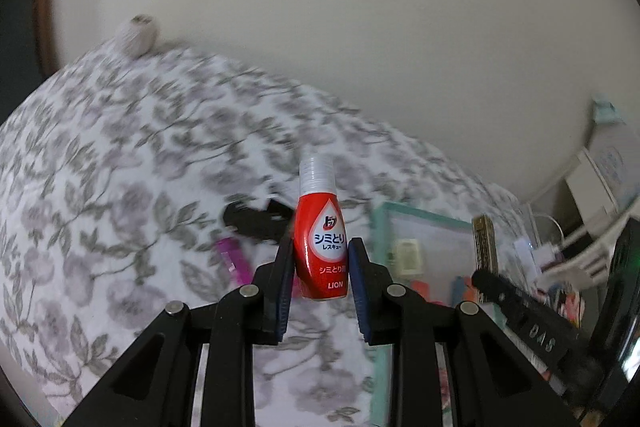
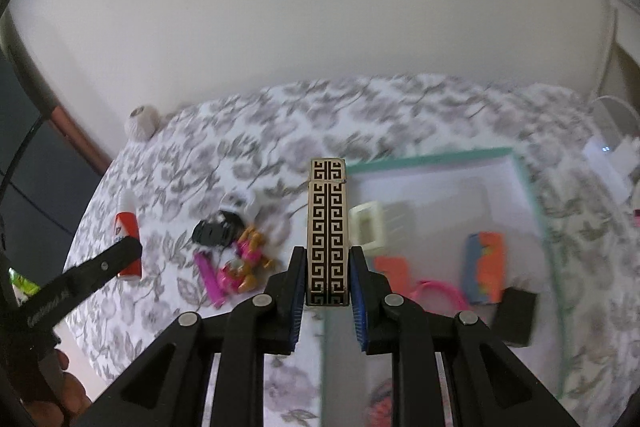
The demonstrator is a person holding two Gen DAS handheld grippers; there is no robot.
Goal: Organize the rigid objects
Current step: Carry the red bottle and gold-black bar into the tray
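Left gripper (image 1: 320, 259): black two-finger tool with blue pads, clamped on a small red plastic stain-remover bottle (image 1: 320, 247) with a clear ribbed cap and white label; the bottle stands upright between the pads, lifted above the cloth.
Right gripper (image 2: 328, 263): same build, closed on a tall cream rectangular lighter with a black Greek-key pattern (image 2: 327, 231), held upright over the near left edge of the tray.
Surface: white cloth with a grey floral print (image 2: 360, 115) covering the table; its print is blurred.
Tray: shallow white tray with a teal rim (image 2: 516, 163), right of centre on the cloth.
In the tray: cream plastic hair claw (image 2: 370, 225), orange-and-blue block (image 2: 486, 267), small orange piece (image 2: 394, 267), pink ring (image 2: 440, 291); a black block (image 2: 516, 315) sits at its near right edge.
Loose pile on the cloth, left of the tray: black object (image 2: 214, 231), magenta tube (image 2: 210, 277), pink-and-orange toy figure (image 2: 248, 259), small black-and-white item (image 2: 238, 205).
Far edge: ball of cream yarn (image 2: 141, 122) against the plain wall.
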